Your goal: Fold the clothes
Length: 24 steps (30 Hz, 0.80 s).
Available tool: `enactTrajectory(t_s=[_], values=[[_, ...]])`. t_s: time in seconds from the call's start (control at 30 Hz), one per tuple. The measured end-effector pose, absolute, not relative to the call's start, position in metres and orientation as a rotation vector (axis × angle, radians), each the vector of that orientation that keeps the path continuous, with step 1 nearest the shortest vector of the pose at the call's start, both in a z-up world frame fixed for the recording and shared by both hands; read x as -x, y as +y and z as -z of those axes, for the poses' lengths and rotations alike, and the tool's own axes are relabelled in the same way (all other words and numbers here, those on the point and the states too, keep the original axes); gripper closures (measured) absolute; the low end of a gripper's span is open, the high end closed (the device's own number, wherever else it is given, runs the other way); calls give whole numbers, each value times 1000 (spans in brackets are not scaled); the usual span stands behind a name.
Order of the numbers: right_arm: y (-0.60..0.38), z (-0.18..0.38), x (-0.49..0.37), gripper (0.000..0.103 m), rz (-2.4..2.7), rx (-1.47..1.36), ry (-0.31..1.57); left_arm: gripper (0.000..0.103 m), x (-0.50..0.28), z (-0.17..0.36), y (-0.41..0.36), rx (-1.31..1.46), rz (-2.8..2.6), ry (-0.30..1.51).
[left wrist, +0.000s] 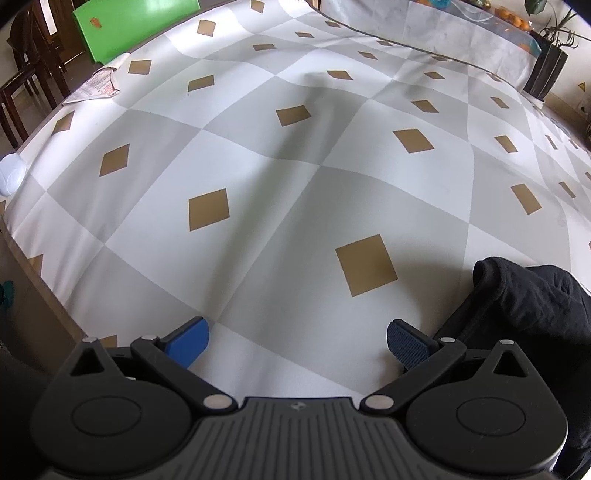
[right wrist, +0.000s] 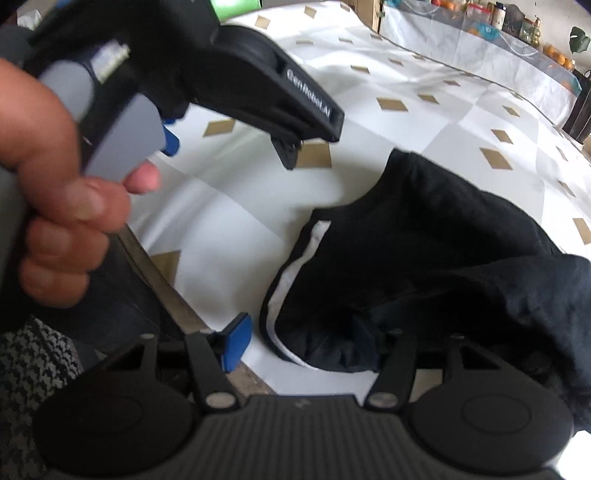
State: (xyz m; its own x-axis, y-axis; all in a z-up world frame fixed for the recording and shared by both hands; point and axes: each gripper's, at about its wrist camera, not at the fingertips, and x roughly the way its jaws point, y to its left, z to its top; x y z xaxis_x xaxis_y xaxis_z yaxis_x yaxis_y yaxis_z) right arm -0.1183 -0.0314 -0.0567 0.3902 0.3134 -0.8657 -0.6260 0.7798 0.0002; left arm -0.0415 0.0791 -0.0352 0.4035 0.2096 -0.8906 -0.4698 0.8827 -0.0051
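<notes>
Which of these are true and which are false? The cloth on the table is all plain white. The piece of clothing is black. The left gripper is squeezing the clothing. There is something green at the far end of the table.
1. The tablecloth is all plain white. False: it has grey and white squares with brown diamonds.
2. The garment is black. True, and a white stripe runs along one edge.
3. The left gripper is squeezing the garment. False: its blue fingers stand apart over bare tablecloth, and the garment lies off to one side.
4. Something green is at the far end of the table. True.
5. The right gripper is far from the garment. False: the garment lies right at its fingers.
</notes>
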Motion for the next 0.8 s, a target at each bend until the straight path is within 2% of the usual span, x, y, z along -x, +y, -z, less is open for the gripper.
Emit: enactTrajectory(t_s=[0.13, 0.17, 0.4, 0.8], values=[[-29, 64, 118, 45, -598, 360, 990, 0, 41, 37, 78, 270, -432, 1081], [-30, 65, 117, 48, -591, 349, 990, 0, 40, 37, 78, 268, -432, 1081], [-39, 57, 110, 88, -510, 305, 990, 0, 42, 35, 79, 276, -438, 1074], [-109, -33, 87, 90, -339, 0, 780, 0, 47, 31, 76, 301, -405, 1049]])
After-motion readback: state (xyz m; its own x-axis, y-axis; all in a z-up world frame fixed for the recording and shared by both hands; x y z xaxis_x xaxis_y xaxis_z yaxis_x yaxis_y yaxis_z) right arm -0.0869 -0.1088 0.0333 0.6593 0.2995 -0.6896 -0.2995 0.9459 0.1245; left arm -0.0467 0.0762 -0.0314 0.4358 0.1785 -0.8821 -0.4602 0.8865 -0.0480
